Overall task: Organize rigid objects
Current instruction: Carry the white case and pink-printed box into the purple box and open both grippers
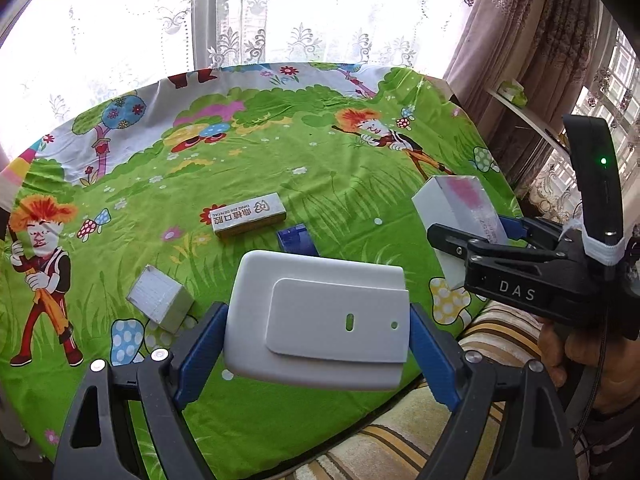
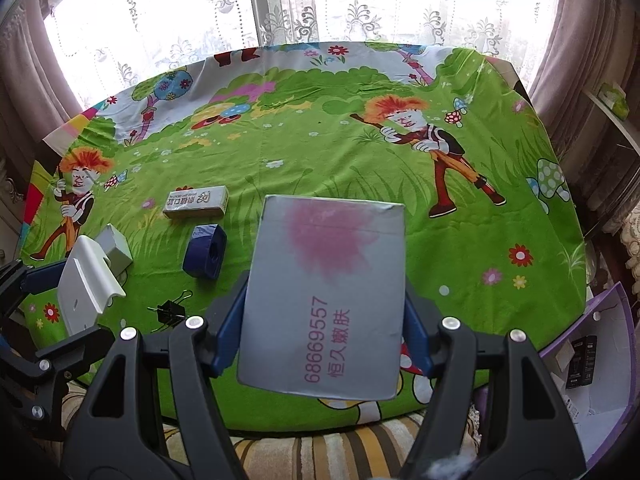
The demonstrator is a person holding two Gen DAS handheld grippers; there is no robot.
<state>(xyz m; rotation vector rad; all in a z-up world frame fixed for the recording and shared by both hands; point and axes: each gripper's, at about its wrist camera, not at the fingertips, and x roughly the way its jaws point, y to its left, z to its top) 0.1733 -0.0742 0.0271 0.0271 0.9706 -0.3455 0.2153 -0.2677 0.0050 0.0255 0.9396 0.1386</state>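
Nearest the left wrist camera, we saw the left tongs (image 1: 316,340) clamped on a white plastic case (image 1: 320,316), blue pads pressing its two sides and holding it clear of the surface (image 1: 280,160). Nearest the right wrist camera, the right tongs (image 2: 324,320) were clamped on a grey carton (image 2: 326,300) printed with pink characters and a pink blotch, likewise lifted off the cloth. A black binder clip (image 2: 170,312) lay just beyond the right tongs, to their left. Farther out we found a blue tape dispenser (image 2: 205,252), and left of it a small white box (image 1: 160,298) tilted on one edge. Behind these a long cream box (image 1: 248,215) with red lettering lay flat. All rested on the cartoon-printed green cloth covering the surface. At the right edge of the right view, an open purple box (image 2: 612,360) stood beside the surface, holding small packages. Lace curtains (image 2: 360,4) hung at the far side
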